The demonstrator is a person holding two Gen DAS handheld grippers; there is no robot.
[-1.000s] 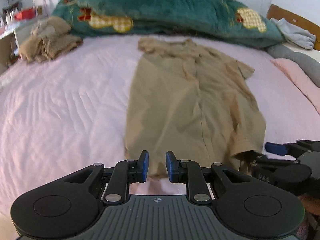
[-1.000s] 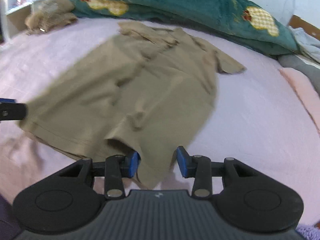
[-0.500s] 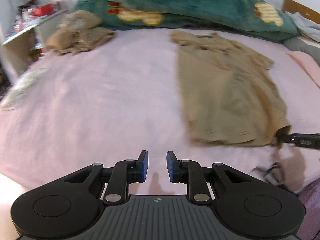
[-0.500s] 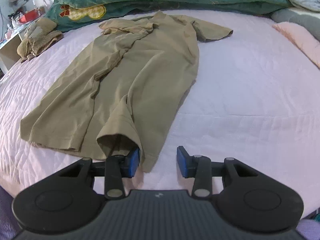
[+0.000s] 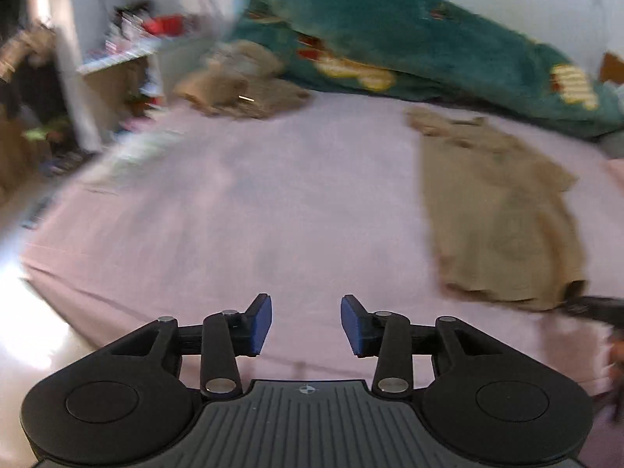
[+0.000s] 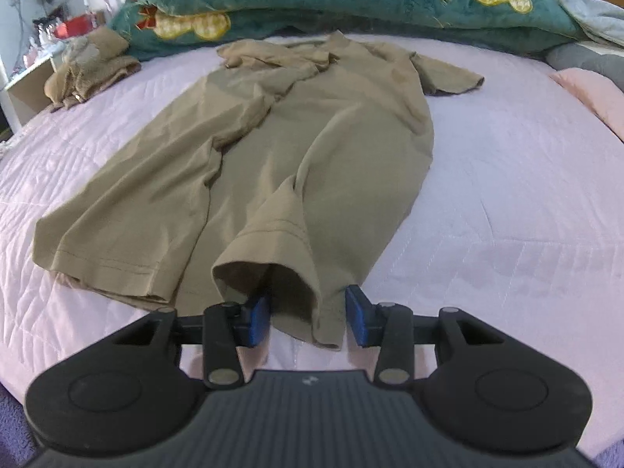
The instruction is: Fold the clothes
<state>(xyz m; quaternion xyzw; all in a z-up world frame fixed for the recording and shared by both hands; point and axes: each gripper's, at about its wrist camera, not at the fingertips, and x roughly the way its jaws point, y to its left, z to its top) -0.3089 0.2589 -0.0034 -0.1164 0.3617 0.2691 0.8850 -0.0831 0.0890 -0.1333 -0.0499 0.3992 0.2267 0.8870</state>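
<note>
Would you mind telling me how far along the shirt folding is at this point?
Done: the tan shirt lies spread along the pink bed, one long side already folded over onto the body. In hand: the right gripper is closing around the near sleeve cuff, pads not yet pressing; the left gripper is opening over bare bedding. Left: the far sleeve still sticks out, and the lengthwise folds remain.

Left wrist view was badly motion-smeared: the cluttered white shelf (image 5: 117, 58) and the teal plush blanket (image 5: 429, 50) streaked, and the lower-left corner blew out to white glare. Right wrist view was sharp under soft, even daylight, with only faint shadows beneath the hem of the khaki short-sleeved shirt (image 6: 273, 148) on the quilted pink bedspread (image 6: 507, 195). Both showed fisheye bending and dark vignetted corners.
</note>
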